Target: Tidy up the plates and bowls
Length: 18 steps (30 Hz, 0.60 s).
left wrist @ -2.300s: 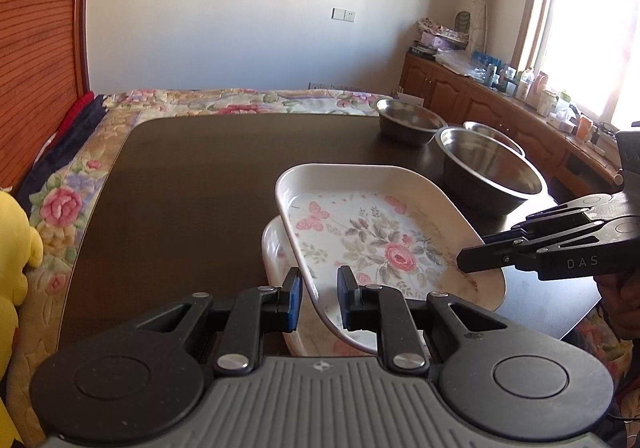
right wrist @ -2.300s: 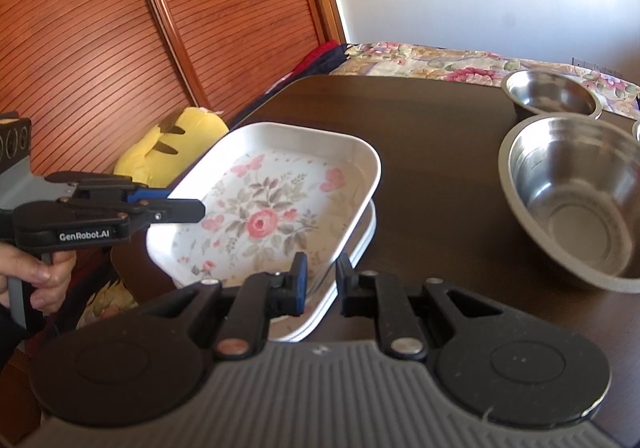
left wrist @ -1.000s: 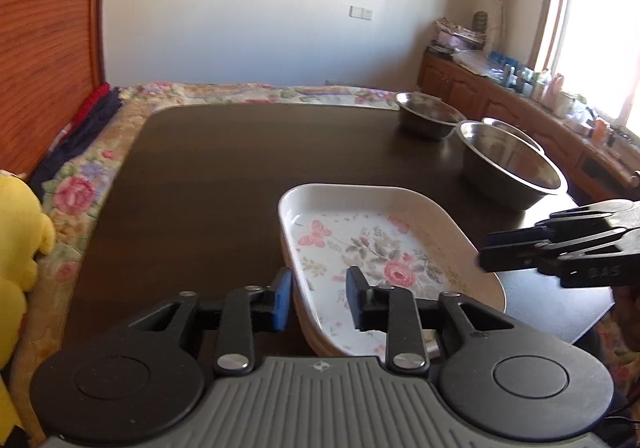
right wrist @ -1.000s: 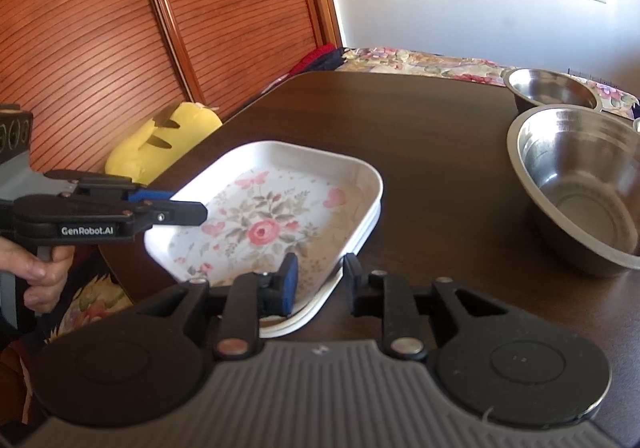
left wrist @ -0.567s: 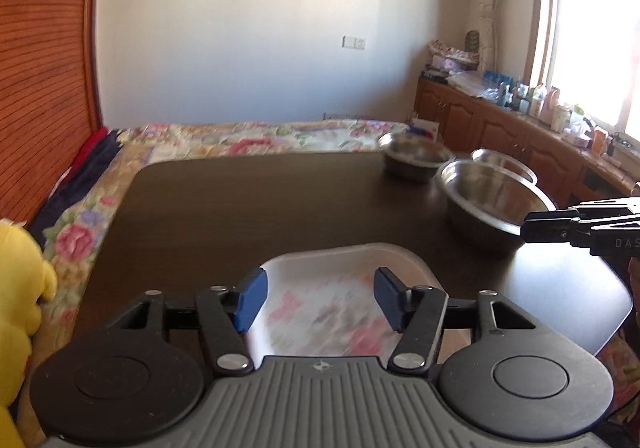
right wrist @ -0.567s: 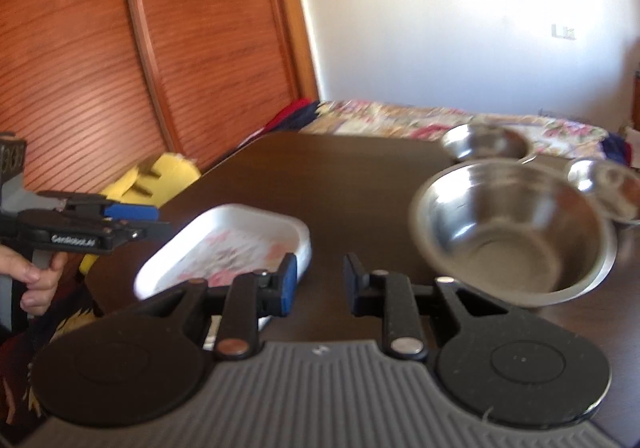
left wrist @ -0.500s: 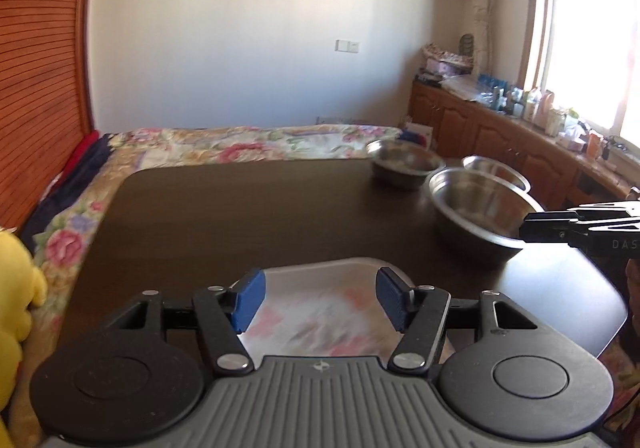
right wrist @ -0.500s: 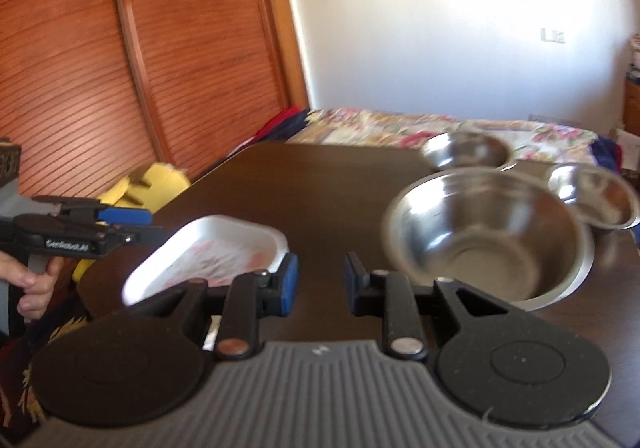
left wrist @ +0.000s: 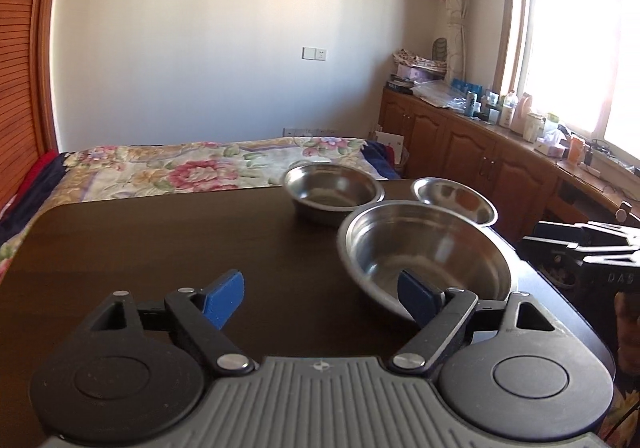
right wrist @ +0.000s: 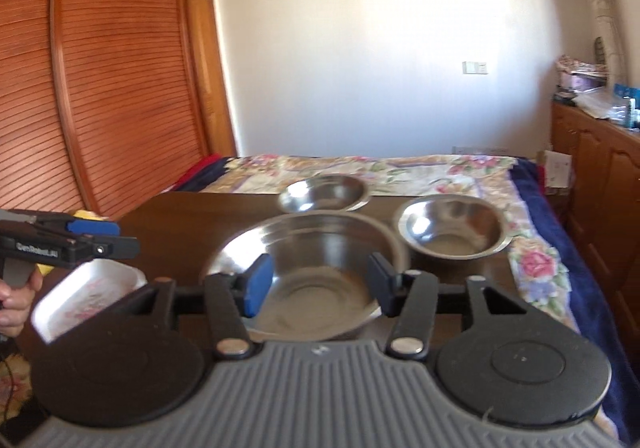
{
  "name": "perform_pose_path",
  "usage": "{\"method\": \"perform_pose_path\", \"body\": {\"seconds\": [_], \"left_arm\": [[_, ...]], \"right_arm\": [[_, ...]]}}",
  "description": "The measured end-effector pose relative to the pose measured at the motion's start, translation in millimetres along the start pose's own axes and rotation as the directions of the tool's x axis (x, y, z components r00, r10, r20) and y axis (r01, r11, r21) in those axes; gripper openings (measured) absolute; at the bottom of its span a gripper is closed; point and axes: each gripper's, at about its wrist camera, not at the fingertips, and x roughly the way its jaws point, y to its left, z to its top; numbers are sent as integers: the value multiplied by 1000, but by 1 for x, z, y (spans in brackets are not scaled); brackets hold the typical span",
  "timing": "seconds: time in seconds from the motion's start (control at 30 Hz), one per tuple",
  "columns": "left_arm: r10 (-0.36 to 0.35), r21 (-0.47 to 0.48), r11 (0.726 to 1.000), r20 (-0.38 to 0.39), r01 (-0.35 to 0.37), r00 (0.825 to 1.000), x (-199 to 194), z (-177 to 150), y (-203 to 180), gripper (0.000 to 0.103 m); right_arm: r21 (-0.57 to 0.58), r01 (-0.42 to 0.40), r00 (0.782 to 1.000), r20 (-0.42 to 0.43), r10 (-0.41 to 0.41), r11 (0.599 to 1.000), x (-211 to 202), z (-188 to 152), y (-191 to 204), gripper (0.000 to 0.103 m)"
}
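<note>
We are holding our left gripper [left wrist: 320,290] and right gripper [right wrist: 318,280] released, jaws just opening with nothing grasped, facing the large round steel bowl [right wrist: 308,268] sitting on the dark wooden surface [left wrist: 160,240] beside two smaller steel bowls [right wrist: 450,230]; the white floral rectangular tray [right wrist: 86,294] is lying at the surface's near left.

each camera sits on its own tool, looking forward and slightly down over the table [left wrist: 168,248] toward the bed [left wrist: 192,167] and white wall. the left view looks from the near edge, angled right toward the window; the right view faces more toward the wooden doors. both sit close to the big bowl [left wrist: 424,252] and share it, two smaller bowls [right wrist: 326,191] and the bed. each shows the other tool at its edge.
</note>
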Motion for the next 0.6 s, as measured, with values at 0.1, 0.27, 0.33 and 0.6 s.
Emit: {"method": "perform_pose_path", "body": {"seconds": [0.1, 0.27, 0.33, 0.6], "left_arm": [[-4, 0, 1000, -7, 4, 1000, 13, 5, -10, 87], [-13, -4, 1000, -25, 13, 1000, 30, 8, -19, 87], [-13, -7, 1000, -35, 13, 999, 35, 8, -22, 87], [-21, -34, 999, -78, 18, 997, 52, 7, -25, 70]], "right_arm": [[8, 26, 1000, 10, -26, 1000, 5, -6, -15, 65], [47, 31, 1000, -1, -31, 998, 22, -12, -34, 65], [56, 25, 1000, -6, -25, 998, 27, -14, -39, 65], [76, -5, 1000, -15, 6, 997, 39, -17, -45, 65]]}}
